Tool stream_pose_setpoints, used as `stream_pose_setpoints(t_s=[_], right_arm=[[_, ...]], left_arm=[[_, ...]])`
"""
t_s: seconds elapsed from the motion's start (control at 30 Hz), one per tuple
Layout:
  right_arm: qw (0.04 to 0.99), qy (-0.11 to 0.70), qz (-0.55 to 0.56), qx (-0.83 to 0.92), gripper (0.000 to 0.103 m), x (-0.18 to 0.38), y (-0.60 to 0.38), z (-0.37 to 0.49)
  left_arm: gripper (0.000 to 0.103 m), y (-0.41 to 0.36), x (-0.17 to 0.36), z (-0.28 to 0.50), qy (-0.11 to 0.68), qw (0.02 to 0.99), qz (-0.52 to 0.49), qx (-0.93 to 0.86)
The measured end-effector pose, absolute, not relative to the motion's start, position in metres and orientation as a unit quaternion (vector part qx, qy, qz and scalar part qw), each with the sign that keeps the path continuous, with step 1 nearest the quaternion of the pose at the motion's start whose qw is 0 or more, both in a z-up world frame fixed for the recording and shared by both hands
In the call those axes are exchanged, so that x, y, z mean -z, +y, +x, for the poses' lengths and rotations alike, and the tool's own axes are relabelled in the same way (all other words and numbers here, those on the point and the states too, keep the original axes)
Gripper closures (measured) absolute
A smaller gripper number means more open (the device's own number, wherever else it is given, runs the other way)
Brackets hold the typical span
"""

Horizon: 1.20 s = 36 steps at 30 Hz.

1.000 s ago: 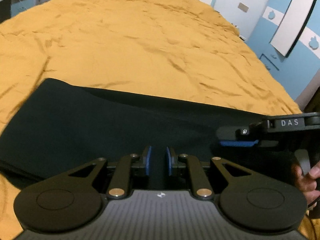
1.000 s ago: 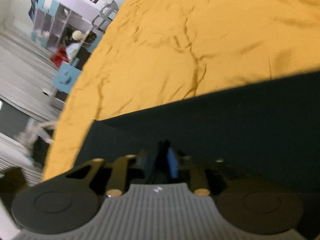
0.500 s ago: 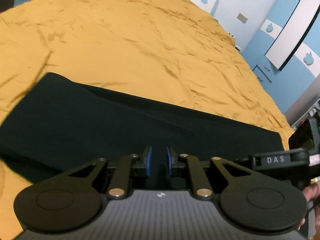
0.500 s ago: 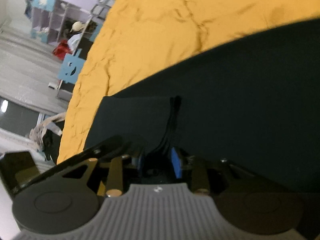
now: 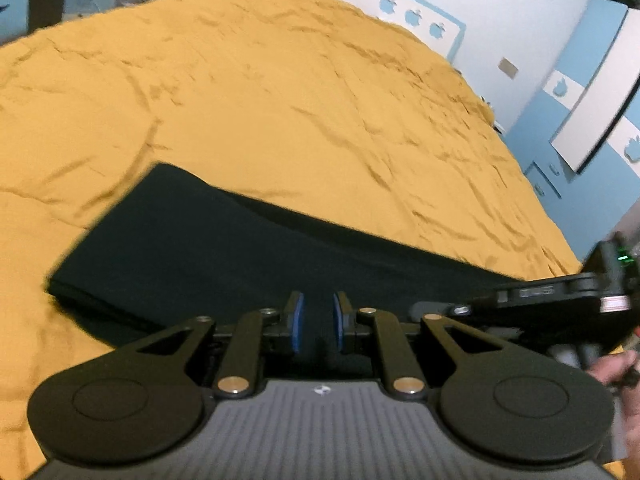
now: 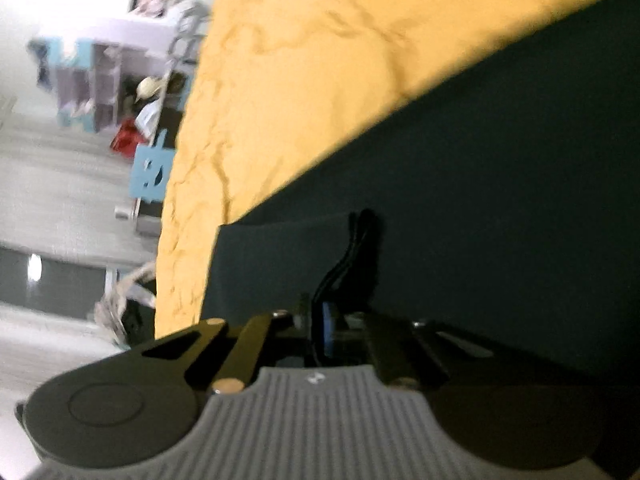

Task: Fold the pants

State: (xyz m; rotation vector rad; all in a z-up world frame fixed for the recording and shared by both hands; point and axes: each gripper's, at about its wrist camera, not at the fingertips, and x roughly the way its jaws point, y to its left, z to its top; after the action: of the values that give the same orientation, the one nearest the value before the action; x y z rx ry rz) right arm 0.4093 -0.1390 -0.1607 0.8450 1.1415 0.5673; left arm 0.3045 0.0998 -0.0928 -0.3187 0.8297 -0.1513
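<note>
Dark folded pants (image 5: 208,248) lie across the orange bed sheet (image 5: 280,100). My left gripper (image 5: 317,320) sits over the pants' near edge, its blue pads a small gap apart with dark cloth between them. The right gripper's body (image 5: 560,300) shows at the right of the left wrist view, held by a hand. In the right wrist view my right gripper (image 6: 320,332) is shut on a bunched edge of the pants (image 6: 500,200), and a pinched ridge of cloth rises from its jaws.
The bed's edge runs along the left in the right wrist view, with floor and shelving (image 6: 92,80) beyond. Blue and white cabinets (image 5: 592,92) and a white wall stand past the bed's far right side.
Both grippers have lifted and pulled back with the pants' edge. The right gripper's jaws look closed tighter on the cloth, and the pants now lie folded narrower.
</note>
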Motion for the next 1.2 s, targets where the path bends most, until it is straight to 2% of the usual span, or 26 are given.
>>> stream_pose_setpoints(t_s=[0.23,0.37,0.63,0.8,1.0,1.2], right_arm=[[0.78,0.453,0.301,-0.308,0.103,0.031,-0.143,0.408],[0.796,0.445,0.262,-0.316,0.103,-0.037,-0.17,0.408],[0.822,0.454,0.218,-0.266,0.103,-0.104,-0.271,0.404],[0.825,0.48,0.207,-0.217,0.103,-0.084,-0.343,0.403],[0.811,0.518,0.23,-0.146,0.103,-0.003,-0.413,0.404],[0.809,0.537,0.213,-0.106,0.103,0.084,-0.438,0.39]], left_arm=[[0.087,0.121,0.054,0.283,0.363,0.92,-0.144,0.03],[0.087,0.119,0.038,0.276,0.348,0.927,-0.139,0.027],[0.087,0.082,0.037,0.294,0.35,0.928,-0.118,0.056],[0.087,0.051,0.057,0.318,0.375,0.92,-0.083,0.076],[0.087,0.032,0.088,0.335,0.408,0.907,-0.071,0.083],[0.087,0.031,0.114,0.339,0.438,0.893,-0.069,0.074]])
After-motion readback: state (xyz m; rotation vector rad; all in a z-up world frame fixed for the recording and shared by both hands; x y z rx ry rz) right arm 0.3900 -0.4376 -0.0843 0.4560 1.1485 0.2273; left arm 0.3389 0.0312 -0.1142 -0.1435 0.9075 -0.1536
